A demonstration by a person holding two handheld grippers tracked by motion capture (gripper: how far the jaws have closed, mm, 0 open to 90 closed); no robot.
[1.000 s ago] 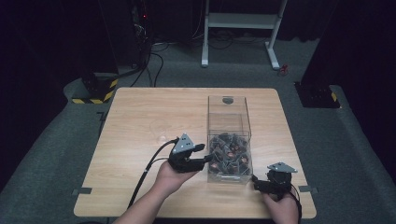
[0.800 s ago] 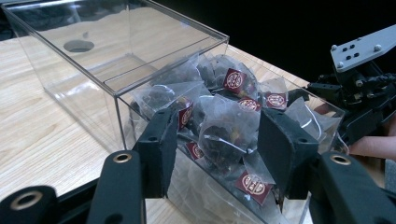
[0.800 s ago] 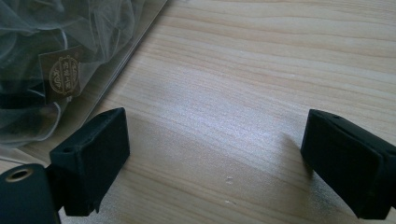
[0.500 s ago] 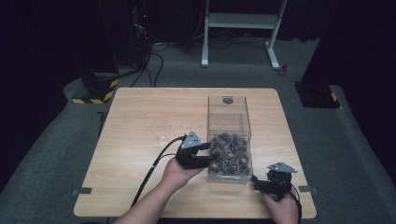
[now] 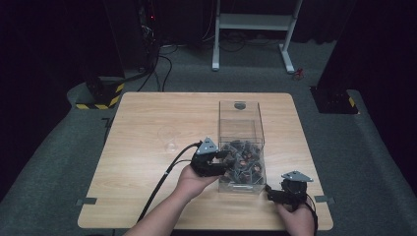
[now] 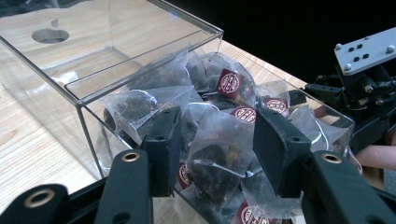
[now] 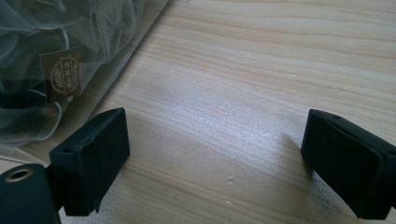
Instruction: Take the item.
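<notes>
tea bag point(image 6: 219, 161) tip up | left claw point(image 6: 212, 140) closing around it, untouched | right claw point(image 7: 215, 158) apart

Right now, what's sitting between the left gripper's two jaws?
A tea bag from the pile in the clear box sits between the left gripper's jaws, which have just been closing; pads not visibly pressing it. That shows in the left gripper view.

A clear, open-topped plastic box point(image 5: 240, 129) stands on the table's near right part, its near end heaped with see-through pyramid tea bags point(image 6: 219, 149) of dark leaves bearing small maroon tags, one bag lying between the left gripper's point(image 6: 212, 140) closing jaws
</notes>
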